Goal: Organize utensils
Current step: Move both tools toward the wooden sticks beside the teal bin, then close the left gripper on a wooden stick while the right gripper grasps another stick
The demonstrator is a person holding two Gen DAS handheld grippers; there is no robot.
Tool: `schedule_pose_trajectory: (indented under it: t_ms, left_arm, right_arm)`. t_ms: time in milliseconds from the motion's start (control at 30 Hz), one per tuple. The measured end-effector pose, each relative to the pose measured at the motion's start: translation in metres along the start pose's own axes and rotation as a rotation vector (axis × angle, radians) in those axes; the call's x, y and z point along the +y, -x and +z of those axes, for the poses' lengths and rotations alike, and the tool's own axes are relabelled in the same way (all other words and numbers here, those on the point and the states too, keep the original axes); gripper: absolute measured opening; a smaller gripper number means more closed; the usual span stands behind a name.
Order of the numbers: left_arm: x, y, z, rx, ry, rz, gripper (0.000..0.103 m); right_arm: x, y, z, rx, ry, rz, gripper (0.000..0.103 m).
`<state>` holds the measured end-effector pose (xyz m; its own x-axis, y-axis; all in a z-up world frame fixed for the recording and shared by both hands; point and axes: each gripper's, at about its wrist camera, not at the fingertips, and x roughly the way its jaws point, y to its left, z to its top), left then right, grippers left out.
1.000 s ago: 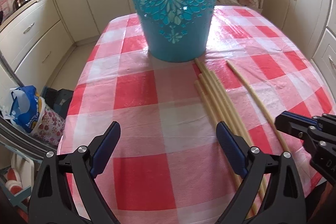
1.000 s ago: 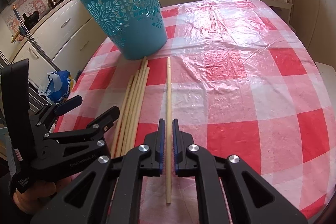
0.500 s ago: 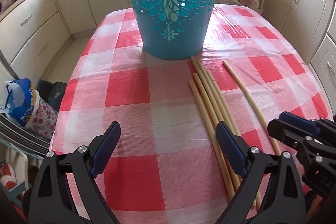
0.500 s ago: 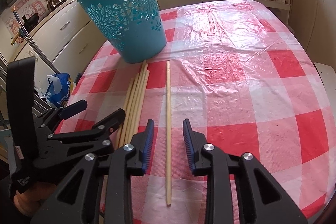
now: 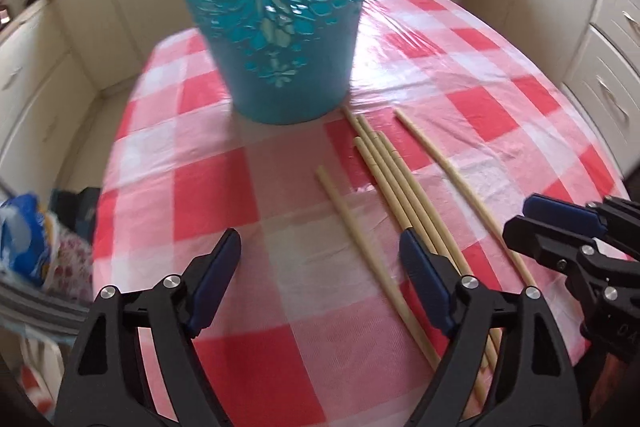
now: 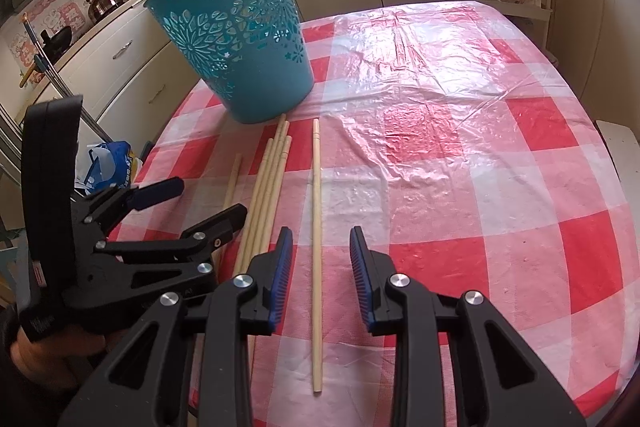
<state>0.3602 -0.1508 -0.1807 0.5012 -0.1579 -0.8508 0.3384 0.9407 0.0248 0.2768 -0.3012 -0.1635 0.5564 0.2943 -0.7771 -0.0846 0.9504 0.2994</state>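
Low in the right wrist view: right black gripper (image 6: pixel 318 277), released, blue pads either side of a lone pale wooden stick (image 6: pixel 316 239) (not touching it) on the red-and-white checked plastic tablecloth (image 6: pixel 460 155). At lower left: left black gripper (image 5: pixel 320 283), likewise spread wide, astride another stray stick (image 5: pixel 360 247). Just beyond, mid-frame: four bundled sticks (image 6: pixel 266 195). Farther up, upper left: upright teal cut-out plastic basket (image 6: pixel 236 39), stick tips near its base.
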Motion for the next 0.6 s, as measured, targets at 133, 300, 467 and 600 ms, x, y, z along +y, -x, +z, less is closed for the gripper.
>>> schedule_pose_trajectory:
  t_ms: [133,300,467,600]
  left_arm:
    - [0.009,-0.003,0.006,0.013,-0.043,-0.032,0.073]
    - [0.015,-0.003,0.012,-0.001,-0.077,-0.058,0.051]
    - [0.008,-0.004,0.018,-0.019,-0.182,-0.141,0.017]
    - [-0.002,-0.003,0.016,-0.061,-0.375,-0.251,0.01]
  right_arm:
    - [0.004,-0.005,0.006,-0.007,0.018,-0.015,0.03]
    - [0.012,-0.022,0.024,0.002,0.053,-0.046,0.03]
    - [0.017,-0.041,0.034,0.014,0.101,-0.083,0.03]
    - [0.016,-0.041,0.035,0.003,0.118,-0.102,0.02]
